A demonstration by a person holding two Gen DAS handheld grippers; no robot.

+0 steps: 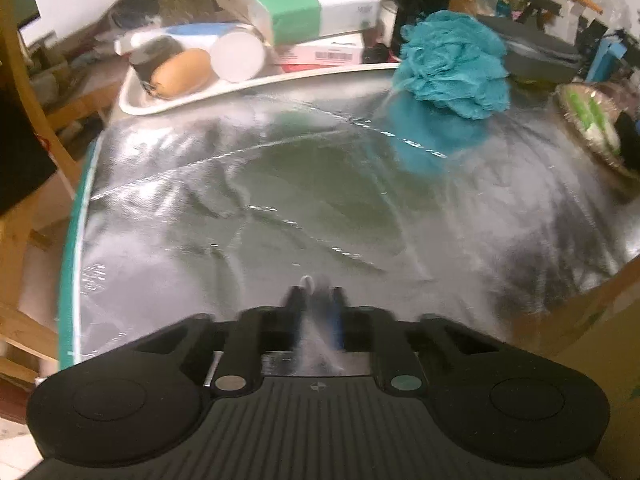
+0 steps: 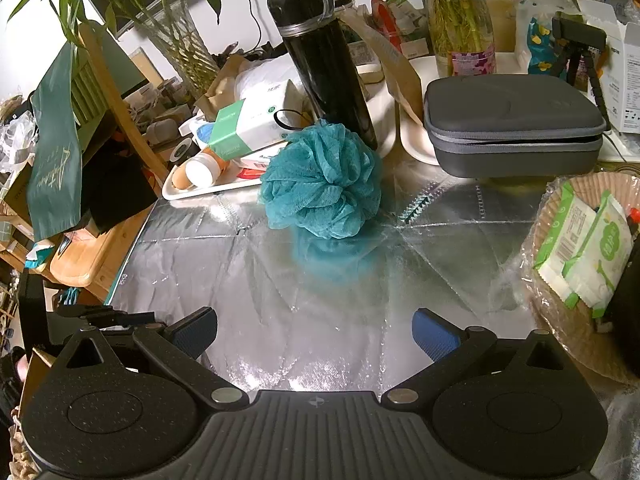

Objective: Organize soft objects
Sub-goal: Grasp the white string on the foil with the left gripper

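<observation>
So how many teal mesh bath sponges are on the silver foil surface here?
1. The teal mesh bath sponge sits at the far edge of the silver foil surface, in front of the black bottle. Clutter behind may hide more.

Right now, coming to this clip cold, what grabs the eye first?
The teal mesh bath pouf sits alone on the crinkled silver foil sheet, its colour mirrored beneath it. Behind it stands a tall black bottle, with a grey zip case to the right and a cluttered white tray to the left.

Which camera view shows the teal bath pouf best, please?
The right wrist view: the teal bath pouf sits sharp, whole and near centre on the silver mat. The left wrist view shows it blurred, toward the upper right.
</observation>
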